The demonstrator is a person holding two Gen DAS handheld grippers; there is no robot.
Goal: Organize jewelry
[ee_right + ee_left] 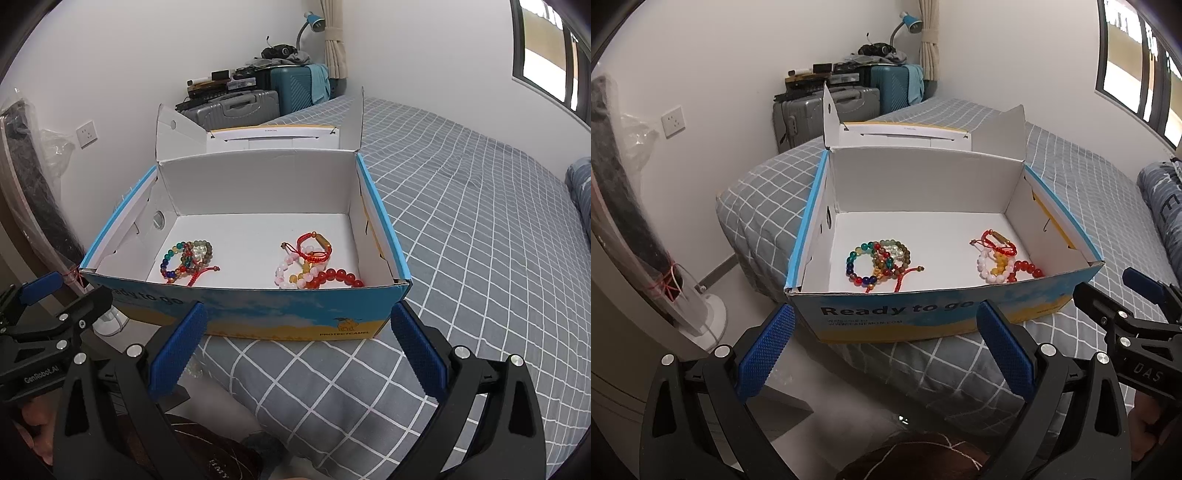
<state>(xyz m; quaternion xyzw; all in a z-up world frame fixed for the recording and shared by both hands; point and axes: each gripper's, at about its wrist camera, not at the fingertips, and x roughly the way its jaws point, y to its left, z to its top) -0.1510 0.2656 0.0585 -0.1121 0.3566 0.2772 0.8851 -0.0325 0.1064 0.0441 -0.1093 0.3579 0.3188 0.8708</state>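
An open blue and yellow cardboard box (897, 317) (280, 317) stands on the bed corner, lid flaps up. Inside, at the left front, lies a pile of multicoloured and brown bead bracelets (882, 260) (186, 260). At the right front lies a pile of red, pink and yellow bracelets (1001, 258) (314, 264). My left gripper (886, 347) is open and empty, just in front of the box's near wall. My right gripper (297, 343) is open and empty, also in front of the box. Each gripper shows at the edge of the other's view.
The bed (480, 229) has a grey checked cover and stretches right and back. Suitcases (827, 107) with clutter and a blue lamp (910, 22) stand by the far wall. A white fan base (709, 317) stands on the floor at the left.
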